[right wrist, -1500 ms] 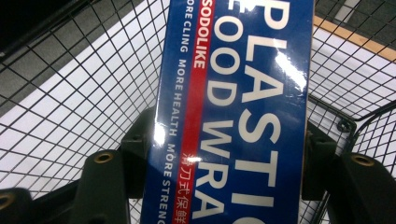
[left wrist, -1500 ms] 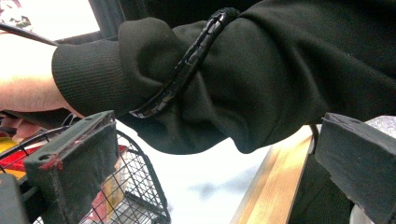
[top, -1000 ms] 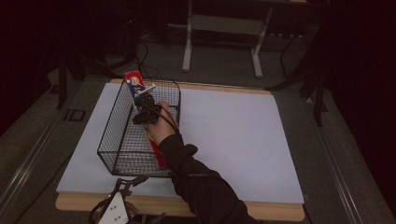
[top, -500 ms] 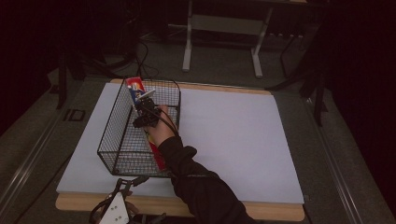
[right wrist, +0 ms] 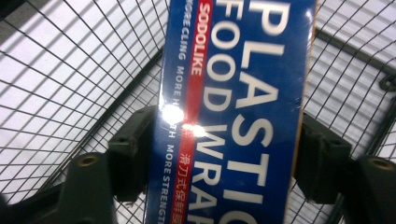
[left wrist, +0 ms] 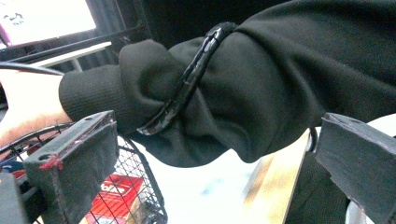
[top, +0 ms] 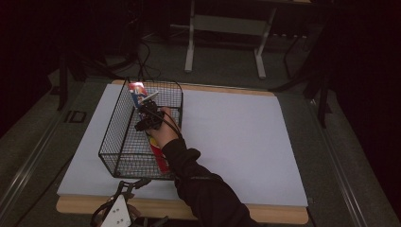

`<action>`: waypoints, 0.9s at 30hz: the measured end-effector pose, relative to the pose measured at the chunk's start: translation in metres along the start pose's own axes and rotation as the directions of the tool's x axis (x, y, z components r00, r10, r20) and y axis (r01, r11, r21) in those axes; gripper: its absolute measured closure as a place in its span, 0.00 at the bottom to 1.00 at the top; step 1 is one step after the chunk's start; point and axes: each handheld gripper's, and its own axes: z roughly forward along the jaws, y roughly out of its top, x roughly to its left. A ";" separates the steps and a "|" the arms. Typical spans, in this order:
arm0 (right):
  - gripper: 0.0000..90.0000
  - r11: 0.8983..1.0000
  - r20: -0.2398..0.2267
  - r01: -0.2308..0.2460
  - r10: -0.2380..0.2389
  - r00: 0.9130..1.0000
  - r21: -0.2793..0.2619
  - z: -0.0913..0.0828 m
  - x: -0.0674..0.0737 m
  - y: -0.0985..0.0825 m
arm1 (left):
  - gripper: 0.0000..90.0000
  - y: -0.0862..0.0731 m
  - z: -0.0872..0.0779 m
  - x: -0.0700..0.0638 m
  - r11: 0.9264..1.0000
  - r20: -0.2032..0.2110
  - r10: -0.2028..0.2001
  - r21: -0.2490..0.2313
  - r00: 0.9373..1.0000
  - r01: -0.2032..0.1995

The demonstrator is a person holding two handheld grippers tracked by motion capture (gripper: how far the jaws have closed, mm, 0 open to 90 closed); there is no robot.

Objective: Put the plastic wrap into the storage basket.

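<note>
- In the high view, your right hand (top: 163, 128) reaches into the wire basket (top: 124, 137) that stands on the left part of the white table (top: 236, 142).
- There your right gripper (top: 147, 109) holds a blue box of plastic wrap (top: 138, 92) near the basket's far end; the box tilts, with its top end above the far rim.
- A red box (top: 161, 158) lies in the basket along its right wall, under your forearm.
- Your left gripper (top: 124, 201) sits low at the table's near edge, just in front of the basket, with its grey plate (top: 118, 216) on top.
- In the left gripper view, the two fingers (left wrist: 77, 163) stand wide apart with nothing between them.
- Beyond them your black sleeve (left wrist: 261, 88) crosses the frame, with a black cable (left wrist: 187, 84) looped over it.
- The basket's near corner (left wrist: 140, 186) and the red box (left wrist: 114, 193) show at lower left, and the table's wooden edge (left wrist: 271, 186) runs at lower right.
- In the right gripper view, the fingers (right wrist: 133, 154) are clamped on the two sides of the box of plastic wrap (right wrist: 233, 112).
- Its blue face reads "PLASTIC FOOD WRAP" in white, with a red stripe beside the words.
- The basket's wire mesh (right wrist: 74, 79) lies behind the box, and the white table shows through it.
</note>
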 end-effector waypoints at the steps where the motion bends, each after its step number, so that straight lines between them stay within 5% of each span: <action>1: 0.30 1.000 -0.005 0.002 -0.002 1.000 -0.010 -0.003 0.000 0.001 | 0.00 0.000 0.000 0.000 1.000 0.000 0.000 0.000 1.000 0.000; 8: 0.14 0.995 -0.085 0.044 -0.052 0.995 -0.091 -0.029 -0.006 0.002 | 0.00 0.000 0.001 0.000 1.000 0.000 -0.002 0.003 1.000 0.002; 15: 0.15 0.987 -0.144 0.091 -0.110 0.983 -0.136 -0.053 -0.014 -0.001 | 0.00 0.000 0.001 0.000 1.000 0.000 -0.001 0.004 1.000 0.001; 27: 0.15 0.976 -0.131 0.122 -0.147 0.980 -0.179 -0.093 -0.040 -0.018 | 0.00 -0.001 0.003 -0.001 1.000 0.002 0.000 0.013 1.000 0.000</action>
